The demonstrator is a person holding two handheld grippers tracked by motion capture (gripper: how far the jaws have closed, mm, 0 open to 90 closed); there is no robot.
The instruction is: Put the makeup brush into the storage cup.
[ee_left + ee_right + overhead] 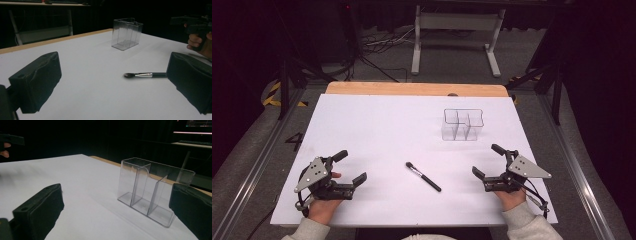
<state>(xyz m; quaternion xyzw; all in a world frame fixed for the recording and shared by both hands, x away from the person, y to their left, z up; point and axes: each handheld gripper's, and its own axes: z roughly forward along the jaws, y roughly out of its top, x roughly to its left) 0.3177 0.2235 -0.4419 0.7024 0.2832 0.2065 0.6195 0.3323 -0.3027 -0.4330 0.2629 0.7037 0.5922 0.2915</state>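
Observation:
A black makeup brush (423, 176) with a silver ferrule lies flat on the white table (377, 130), between my two grippers. A clear plastic organizer (462, 124) with several compartments stands upright and empty at the back right. My left gripper (350, 167) rests near the front left, open, nothing between its jaws. In the left gripper view the brush (143, 74) lies ahead to the right and the organizer (126, 33) stands beyond it. My right gripper (487, 160) sits at the front right, open and empty. The organizer (150, 190) stands close ahead in the right gripper view.
The table's wooden far edge (417, 89) borders a dark floor with cables and a white metal stand (457, 30). Metal rails run along both sides of the table. Broad bare tabletop lies left of the organizer.

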